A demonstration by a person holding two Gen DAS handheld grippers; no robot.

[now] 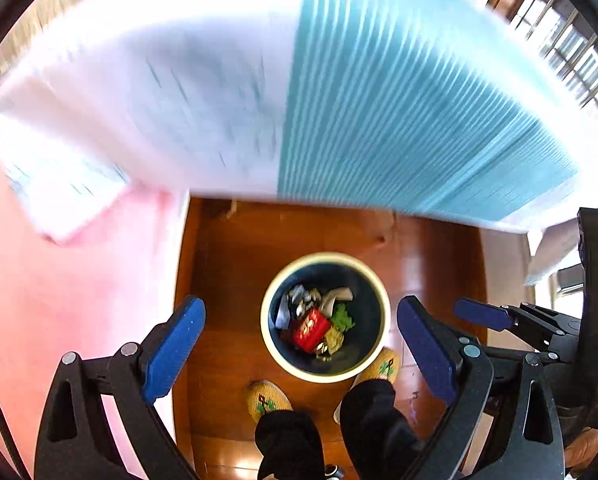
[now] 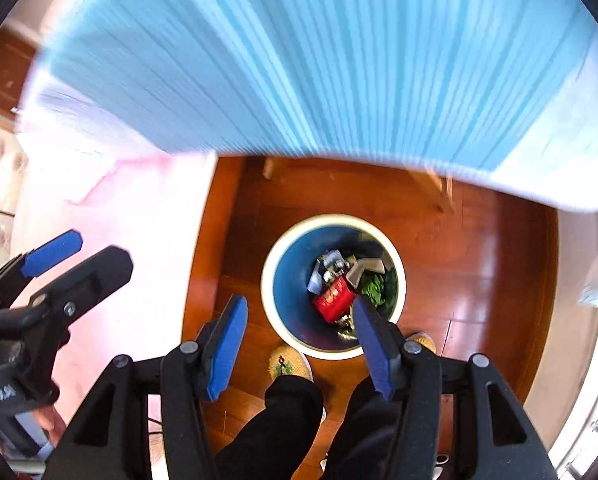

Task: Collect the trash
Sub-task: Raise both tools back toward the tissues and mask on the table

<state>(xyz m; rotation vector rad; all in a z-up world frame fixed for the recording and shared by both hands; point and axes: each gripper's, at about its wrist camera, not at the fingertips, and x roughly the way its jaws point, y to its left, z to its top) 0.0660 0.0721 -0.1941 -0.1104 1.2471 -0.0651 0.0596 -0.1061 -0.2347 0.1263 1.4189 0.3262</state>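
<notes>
Bin (image 1: 325, 317) on floor straight below both grippers, at twelve o'clock from fingers; left gripper (image 1: 301, 354) and right gripper (image 2: 299, 340) spread, empty, equally near.

No legible text on anything.
</notes>
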